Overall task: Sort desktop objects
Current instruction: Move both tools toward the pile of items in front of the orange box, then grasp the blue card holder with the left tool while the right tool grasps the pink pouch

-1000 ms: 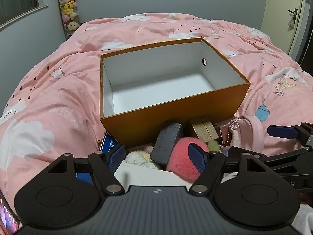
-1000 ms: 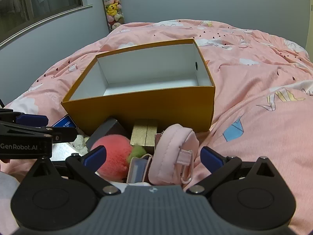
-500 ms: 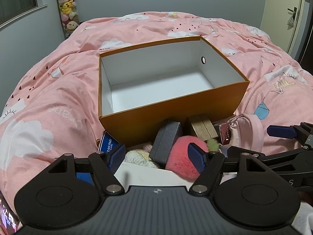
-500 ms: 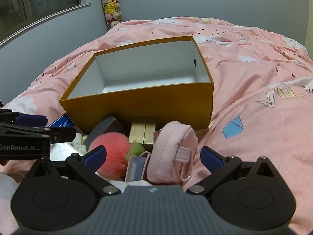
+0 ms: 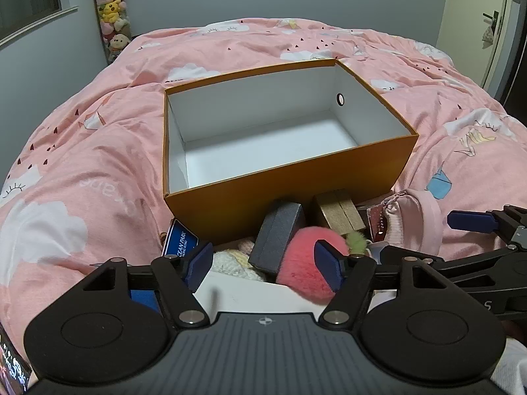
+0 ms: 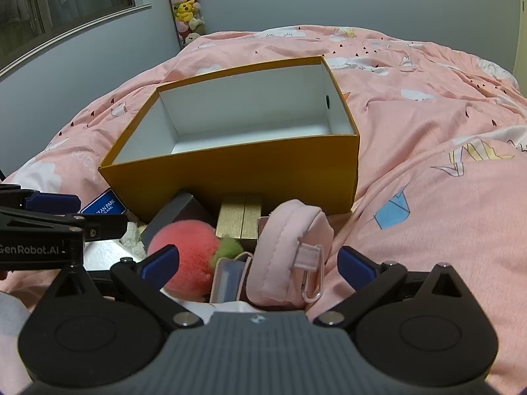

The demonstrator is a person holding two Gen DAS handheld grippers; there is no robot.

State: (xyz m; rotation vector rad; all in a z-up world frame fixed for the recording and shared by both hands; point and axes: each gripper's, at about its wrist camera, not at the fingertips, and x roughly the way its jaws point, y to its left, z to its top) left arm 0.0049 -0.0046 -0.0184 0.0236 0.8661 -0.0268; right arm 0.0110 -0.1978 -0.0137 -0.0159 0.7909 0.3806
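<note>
An open orange box [image 5: 296, 184] with a white, empty inside sits on the pink bedspread; it also shows in the right wrist view [image 6: 237, 171]. In front of it lies a pile: a dark grey box [image 5: 276, 237], a gold block [image 5: 339, 214], a pink plush peach [image 5: 306, 260] [image 6: 184, 253], a pink pouch [image 6: 290, 250] and a blue card [image 5: 179, 240]. My left gripper [image 5: 263, 263] is open above the grey box and peach. My right gripper [image 6: 257, 263] is open around the pink pouch and a small pink case [image 6: 230, 276].
A white flat item [image 5: 257, 296] lies under the left gripper, with a knitted cream item [image 5: 230, 260] beside it. A tube of plush toys [image 5: 110, 19] stands at the far wall. A door [image 5: 477, 23] is at the far right. The bedspread [image 6: 444, 164] surrounds the box.
Both grippers have drawn back and risen slightly, so the box looks a little farther off. Both stay open and nothing was picked up.
</note>
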